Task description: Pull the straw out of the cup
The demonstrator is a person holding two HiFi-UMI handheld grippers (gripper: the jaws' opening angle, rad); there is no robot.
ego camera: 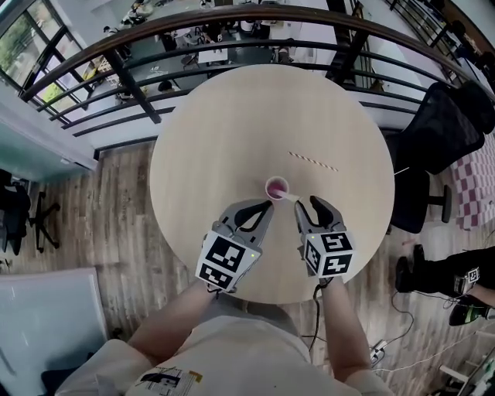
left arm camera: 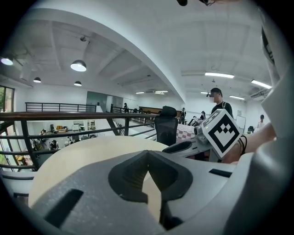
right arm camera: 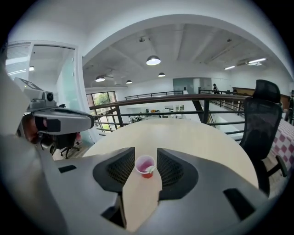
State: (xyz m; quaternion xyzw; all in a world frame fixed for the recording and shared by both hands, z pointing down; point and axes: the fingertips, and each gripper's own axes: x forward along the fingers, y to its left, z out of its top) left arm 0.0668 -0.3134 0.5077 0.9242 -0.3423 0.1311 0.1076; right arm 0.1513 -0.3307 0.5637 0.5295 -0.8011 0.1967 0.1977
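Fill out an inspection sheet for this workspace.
Surface: round pale wooden table.
Job's things: pink cup upright; white straw leaning over its rim.
Clutter: striped straw lying flat beyond the cup.
Grippers: left gripper shut, empty; right gripper open, cup ahead of its jaws, untouched.
Cables: cable hanging below right gripper; more on floor.
Surroundings: railing, black chair, wood floor.

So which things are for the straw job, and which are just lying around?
For the job: cup; white straw poking out of it; left gripper; right gripper.

Just lying about: striped straw on the table, apart from the cup; chair; railing.
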